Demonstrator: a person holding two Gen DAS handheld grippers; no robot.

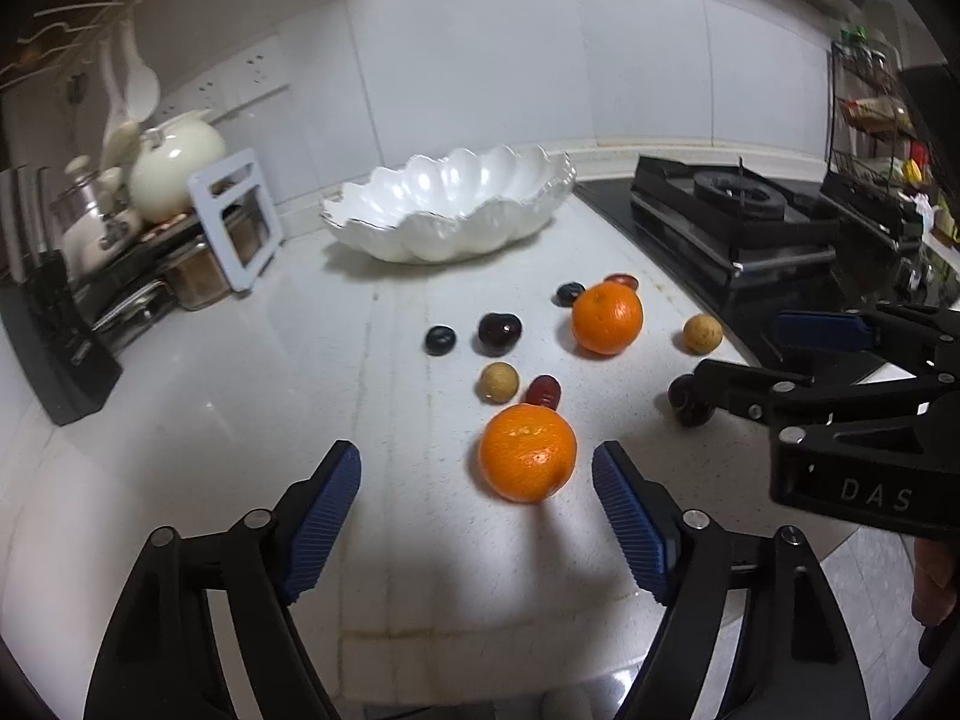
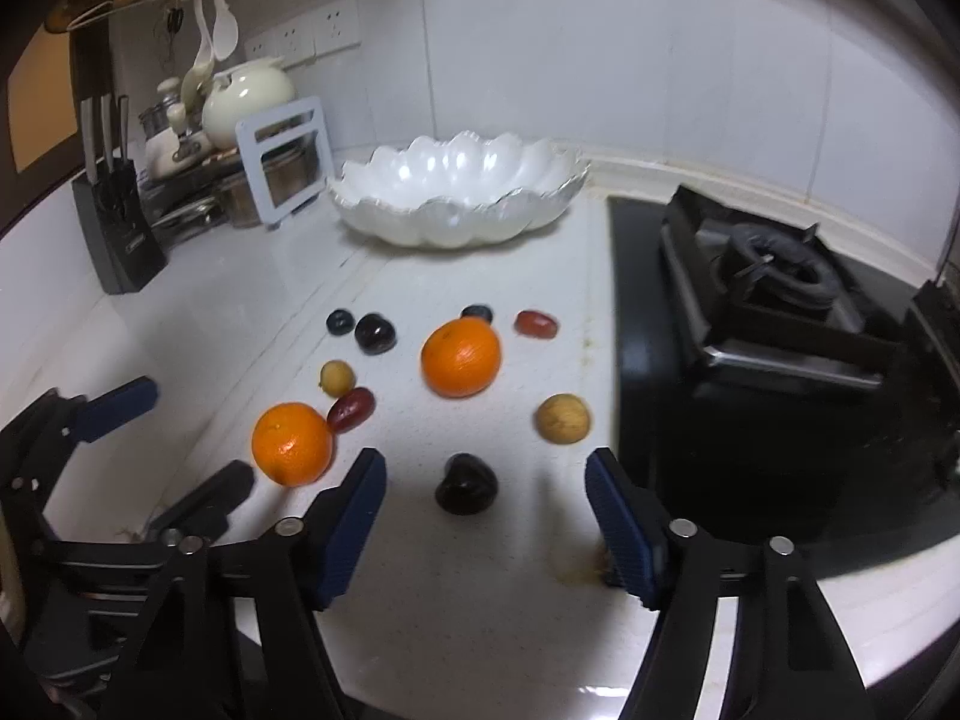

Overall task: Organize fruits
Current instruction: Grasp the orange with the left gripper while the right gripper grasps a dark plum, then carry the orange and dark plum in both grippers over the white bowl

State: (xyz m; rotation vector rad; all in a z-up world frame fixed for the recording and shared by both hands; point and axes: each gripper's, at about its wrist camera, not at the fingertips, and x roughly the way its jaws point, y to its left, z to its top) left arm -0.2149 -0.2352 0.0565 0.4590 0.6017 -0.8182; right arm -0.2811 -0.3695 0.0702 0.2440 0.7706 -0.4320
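Only rightward, spice rack [image 1: 870,138]; only leftward, whole dark plum [image 2: 466,485].

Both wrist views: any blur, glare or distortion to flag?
Left wrist: fisheye bends the counter, corners dark, glare on white bowl, near orange fairly sharp. Right wrist: softer overall, dark fruit between the open fingers blurred, same vignette.

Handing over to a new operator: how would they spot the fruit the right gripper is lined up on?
Start at the black gas stove; on the white counter beside it sits loose fruit. The dark plum lies between the open right gripper fingers, nearest the camera, darker than the tan fruit beyond it.
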